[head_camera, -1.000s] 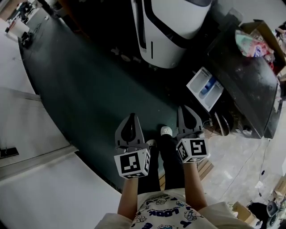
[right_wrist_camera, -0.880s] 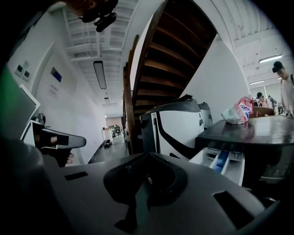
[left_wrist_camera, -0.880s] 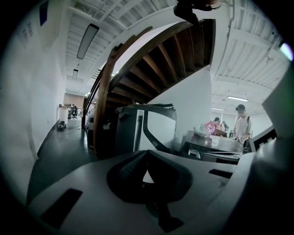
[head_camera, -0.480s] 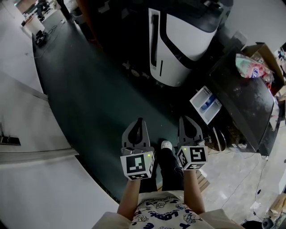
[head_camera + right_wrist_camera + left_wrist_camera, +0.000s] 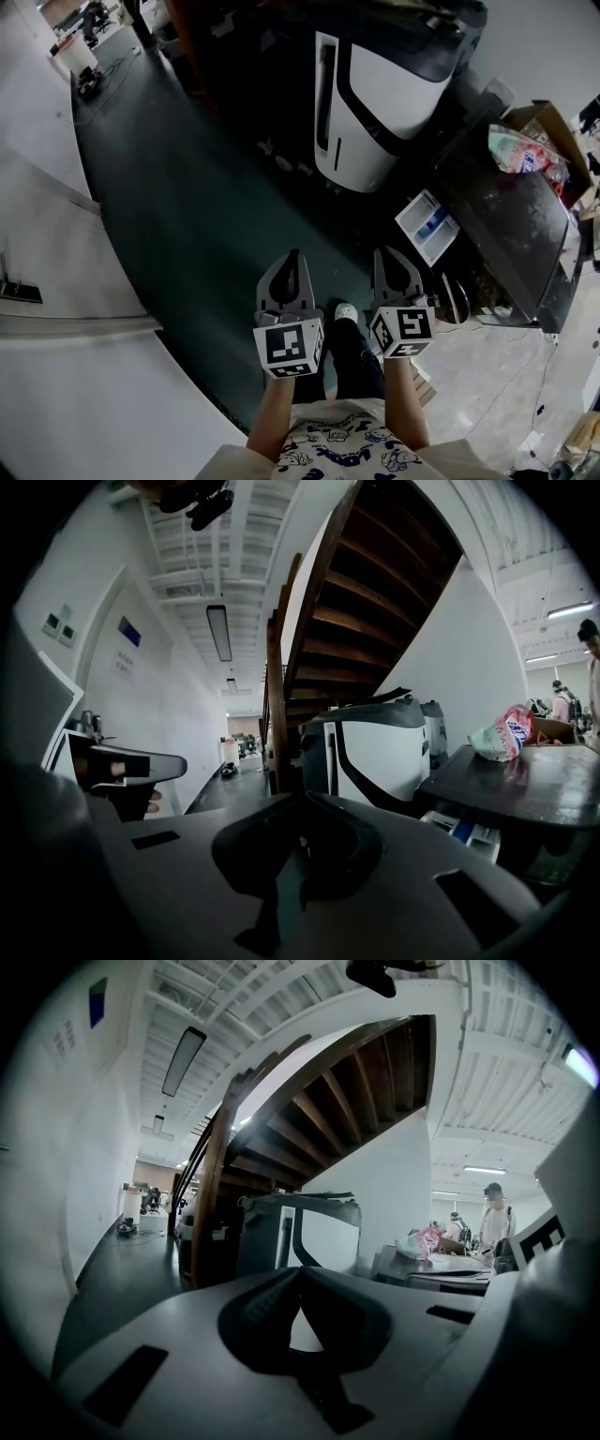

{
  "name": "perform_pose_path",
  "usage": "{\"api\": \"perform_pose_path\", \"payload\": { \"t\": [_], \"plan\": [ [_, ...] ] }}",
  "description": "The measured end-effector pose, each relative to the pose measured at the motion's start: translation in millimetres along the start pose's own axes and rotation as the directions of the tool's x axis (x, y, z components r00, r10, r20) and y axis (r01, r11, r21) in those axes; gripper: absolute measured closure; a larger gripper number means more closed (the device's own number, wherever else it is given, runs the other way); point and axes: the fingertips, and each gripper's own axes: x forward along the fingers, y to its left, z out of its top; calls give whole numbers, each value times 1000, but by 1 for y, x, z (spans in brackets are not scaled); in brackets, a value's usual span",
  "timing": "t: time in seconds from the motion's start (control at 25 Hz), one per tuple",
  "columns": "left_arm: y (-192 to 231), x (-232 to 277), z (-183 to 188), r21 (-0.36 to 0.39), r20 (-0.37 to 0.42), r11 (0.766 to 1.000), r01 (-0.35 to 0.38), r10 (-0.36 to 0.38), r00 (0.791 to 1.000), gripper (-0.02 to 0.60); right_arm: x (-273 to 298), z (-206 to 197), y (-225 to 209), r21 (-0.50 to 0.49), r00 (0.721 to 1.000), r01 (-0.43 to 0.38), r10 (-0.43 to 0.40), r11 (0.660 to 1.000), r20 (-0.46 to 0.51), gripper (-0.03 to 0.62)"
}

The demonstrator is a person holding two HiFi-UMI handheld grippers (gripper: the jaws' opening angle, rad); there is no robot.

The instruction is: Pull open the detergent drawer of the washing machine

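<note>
Off the washing machine [image 5: 511,211], detergent drawer [image 5: 427,227] seemingly juts leftward; left tongs [image 5: 294,254], right tongs [image 5: 387,252] clenched empty.

The washing machine [image 5: 511,220] is a dark box with a flat black top. Its detergent drawer [image 5: 427,226] is white with a blue compartment inside. It stands pulled well out of the front, just under the top edge near the front's left corner, level and open upward.
</note>
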Motion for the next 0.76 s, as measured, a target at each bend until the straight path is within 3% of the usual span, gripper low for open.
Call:
{"api": "perform_pose_path", "payload": {
  "t": [0.76],
  "plan": [
    [11, -4, 19, -5, 26, 1000, -29, 30, 999, 568, 8, 17, 13, 9, 999, -28, 28, 1000, 17, 581]
  ]
}}
